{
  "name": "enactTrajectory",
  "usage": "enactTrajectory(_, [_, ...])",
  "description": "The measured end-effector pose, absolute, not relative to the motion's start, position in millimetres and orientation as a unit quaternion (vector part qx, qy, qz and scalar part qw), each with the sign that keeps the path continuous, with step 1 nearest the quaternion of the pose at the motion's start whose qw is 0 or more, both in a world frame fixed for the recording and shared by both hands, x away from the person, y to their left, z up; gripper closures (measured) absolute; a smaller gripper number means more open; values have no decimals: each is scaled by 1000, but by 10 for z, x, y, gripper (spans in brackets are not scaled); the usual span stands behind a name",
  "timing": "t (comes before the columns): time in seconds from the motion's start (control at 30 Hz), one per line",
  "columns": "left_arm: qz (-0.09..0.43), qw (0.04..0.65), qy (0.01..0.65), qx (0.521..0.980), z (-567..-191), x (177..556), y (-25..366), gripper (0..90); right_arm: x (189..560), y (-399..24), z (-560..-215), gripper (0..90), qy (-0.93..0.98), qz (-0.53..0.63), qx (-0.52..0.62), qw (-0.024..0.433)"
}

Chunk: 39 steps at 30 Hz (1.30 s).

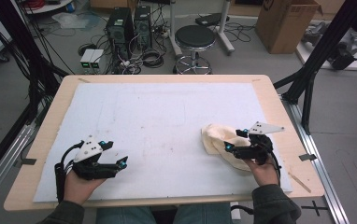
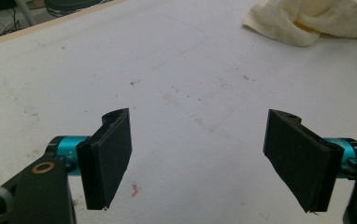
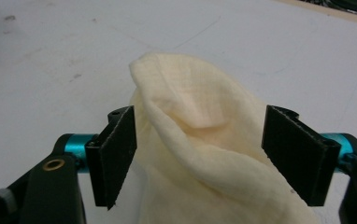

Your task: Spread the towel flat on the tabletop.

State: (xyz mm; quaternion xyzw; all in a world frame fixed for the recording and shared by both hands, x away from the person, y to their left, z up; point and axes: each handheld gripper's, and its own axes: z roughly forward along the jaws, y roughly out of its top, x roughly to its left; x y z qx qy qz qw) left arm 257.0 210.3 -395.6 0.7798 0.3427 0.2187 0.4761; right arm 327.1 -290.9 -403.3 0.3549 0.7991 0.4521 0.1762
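Observation:
A crumpled cream cloth (image 1: 218, 137) lies on the white mat (image 1: 158, 112) at the right front of the table. My right gripper (image 1: 232, 141) reaches into it from the near side. In the right gripper view the cloth (image 3: 200, 126) bulges up between the two black pads (image 3: 116, 154) of my right gripper (image 3: 200, 158); they stand wide and do not press it. My left gripper (image 1: 116, 154) rests at the left front of the mat, open, with bare mat between its jaws. The left gripper view has my left gripper (image 2: 200, 158) in front and the cloth (image 2: 307, 18) far off at upper right.
The mat covers most of a wooden table (image 1: 50, 116). Past the far edge stand a black stool (image 1: 194, 39), computer towers (image 1: 127, 28) with cables, and a cardboard box (image 1: 284, 23). Black frame posts (image 1: 312, 70) flank the table.

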Motion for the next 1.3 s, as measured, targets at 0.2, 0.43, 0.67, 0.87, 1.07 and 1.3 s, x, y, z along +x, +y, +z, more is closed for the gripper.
enactTrajectory(0.2, [218,473,342,782,-3970,2580,2093,241,3326,-2821,-4109,355,816,427,350,171])
enactTrajectory(0.43, [217,472,345,782,-3986,2586,2086,240,3397,-2802,-4215,418,824,413,355,156])
enactTrajectory(0.67, [215,470,344,784,-3998,2592,2081,241,3488,-2769,-4292,487,835,389,358,152])
enactTrajectory(0.87, [214,468,344,785,-4004,2595,2078,240,3565,-2734,-4354,583,845,370,357,147])
enactTrajectory(1.07, [214,465,345,787,-4012,2596,2077,240,3597,-2734,-4371,721,849,366,352,143])
enactTrajectory(1.3, [213,465,345,787,-4020,2599,2077,241,3580,-2769,-4332,806,842,386,355,131])
